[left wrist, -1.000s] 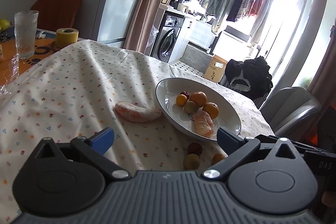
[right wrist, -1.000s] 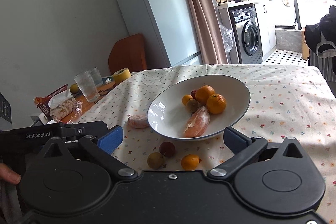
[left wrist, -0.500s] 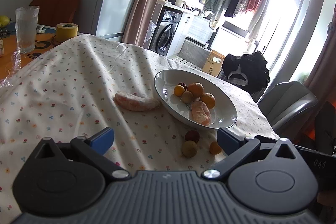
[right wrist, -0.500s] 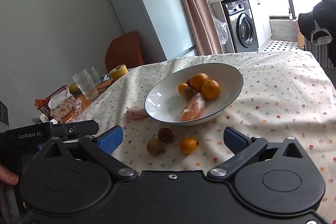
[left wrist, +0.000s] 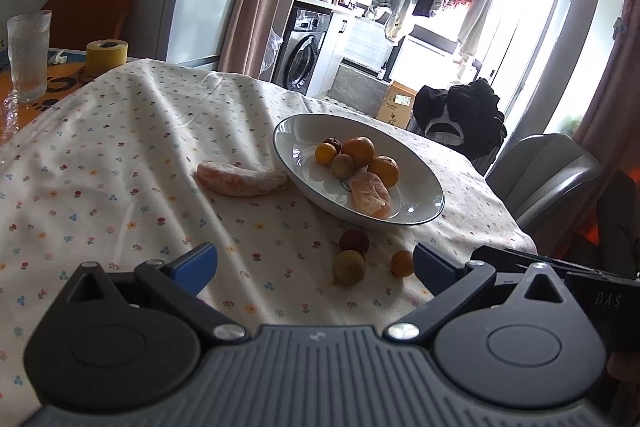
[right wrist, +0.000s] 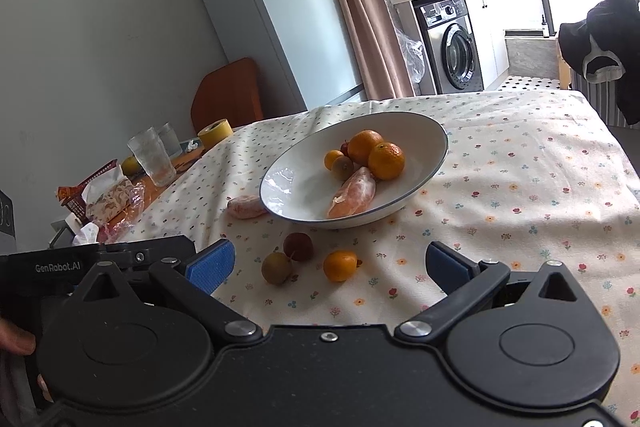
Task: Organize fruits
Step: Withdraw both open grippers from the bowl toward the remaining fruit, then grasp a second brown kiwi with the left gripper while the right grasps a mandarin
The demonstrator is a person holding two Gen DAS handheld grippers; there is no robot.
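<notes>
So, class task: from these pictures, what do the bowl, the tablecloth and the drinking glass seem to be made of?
Bowl: likely glazed ceramic; white, glossy, with bright reflections and a thin dark rim line.
Tablecloth: woven fabric, probably cotton; matte, creased into soft folds, printed with small flowers.
Drinking glass: clear textured glass, or possibly plastic; see-through with a rippled surface.

Yellow tape roll [left wrist: 107,57] beside a glass [left wrist: 29,55]; washing machine [right wrist: 454,51] behind.
</notes>
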